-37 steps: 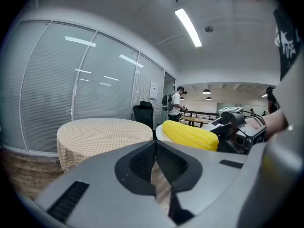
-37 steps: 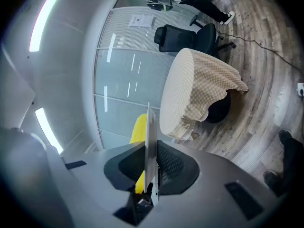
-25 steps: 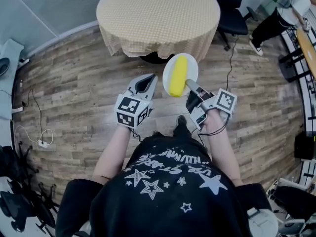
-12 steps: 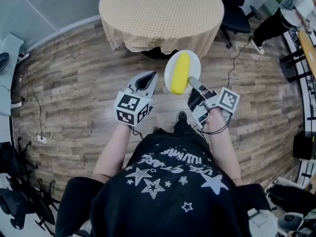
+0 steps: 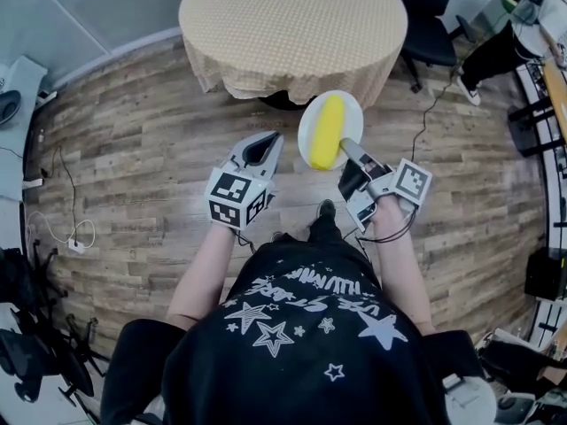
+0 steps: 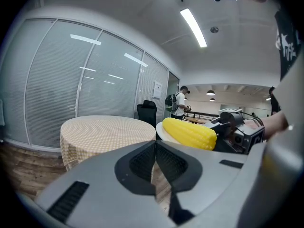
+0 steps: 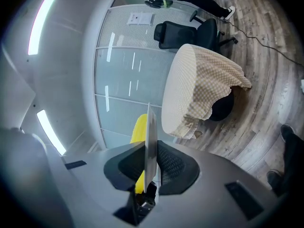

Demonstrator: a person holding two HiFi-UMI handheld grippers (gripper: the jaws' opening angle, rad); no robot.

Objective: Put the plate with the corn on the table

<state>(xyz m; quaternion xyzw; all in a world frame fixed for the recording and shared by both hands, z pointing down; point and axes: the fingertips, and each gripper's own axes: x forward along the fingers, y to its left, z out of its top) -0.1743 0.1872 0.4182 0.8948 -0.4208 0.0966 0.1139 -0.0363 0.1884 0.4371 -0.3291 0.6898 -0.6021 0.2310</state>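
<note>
Yellow corn (image 5: 326,131) lay along the middle of a white plate (image 5: 351,113). We held that plate up in the air over the wood floor (image 5: 133,149), near the front edge of the round desk (image 5: 292,25) but not on it yet. We thought the plate was hard and stiff, so it would not bend, but it could break if it fell. Its rim looked smooth, so it might slip in a loose hold. The corn was not stuck down. It was round, and we guessed it would roll off if the plate tipped. The corn did not look heavy, yet all the weight hung out past the one spot we held. So we judged that the plate should stay flat and go slowly. The rim was the place to take hold, and that was where our right gripper (image 5: 352,152) had it. Its jaws were squeezed onto the near edge of the plate, one on each face, with only the thin rim between them. The corn lay just past the jaw tips, and we could not tell if it touched them. Our left gripper (image 5: 268,142) was beside the plate, a little apart, and touched nothing. Its jaws were pressed together with nothing between them.
</note>
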